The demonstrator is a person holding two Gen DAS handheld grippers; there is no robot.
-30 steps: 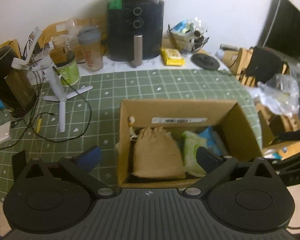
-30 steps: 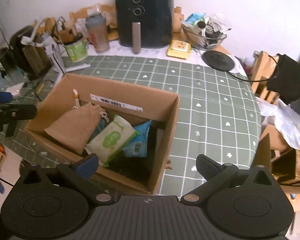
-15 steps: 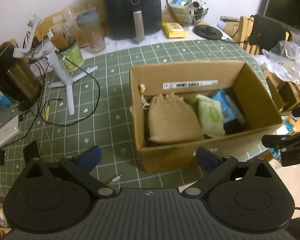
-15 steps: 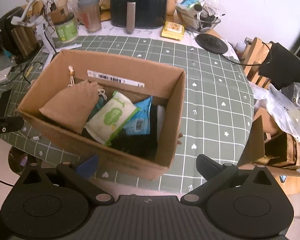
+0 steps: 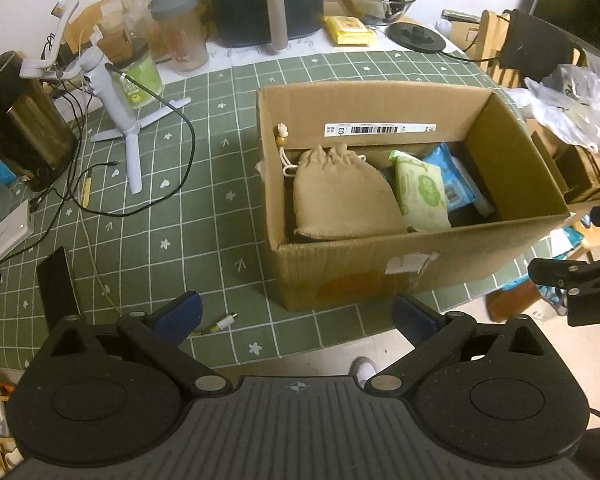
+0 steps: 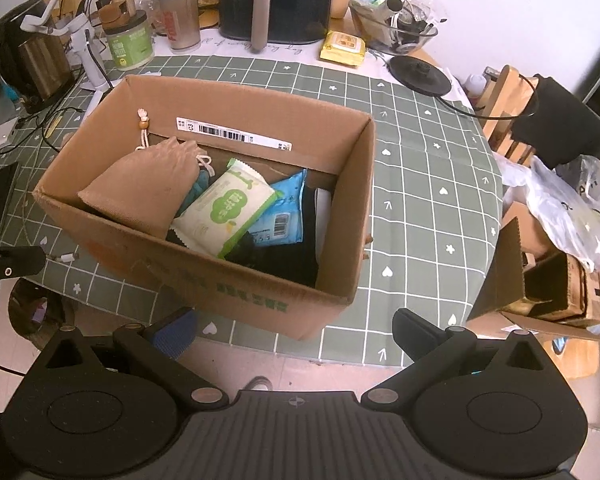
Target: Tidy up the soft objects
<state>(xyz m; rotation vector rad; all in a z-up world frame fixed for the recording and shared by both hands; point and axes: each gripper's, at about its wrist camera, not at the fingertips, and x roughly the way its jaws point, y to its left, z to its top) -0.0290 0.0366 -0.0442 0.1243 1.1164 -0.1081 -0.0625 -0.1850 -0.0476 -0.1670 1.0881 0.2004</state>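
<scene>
A cardboard box [image 6: 204, 280] is set on the green checked bench [image 6: 420, 184]. A tan pouch [image 5: 340, 196] and wipe packs [image 6: 224, 212] are held inside. Both grippers' jaws are spread apart, empty.

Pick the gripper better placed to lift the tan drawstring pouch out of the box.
Left, probably. The left gripper, open, points nearly straight at the tan pouch in the cardboard box. The right gripper, also open, sees it off toward its left.

I see a tan drawstring cloth pouch [image 5: 342, 196], green-white wipes pack [image 5: 420, 190] and blue wipes pack [image 5: 452, 178] lying inside the open brown cardboard box [image 5: 380, 268].
</scene>
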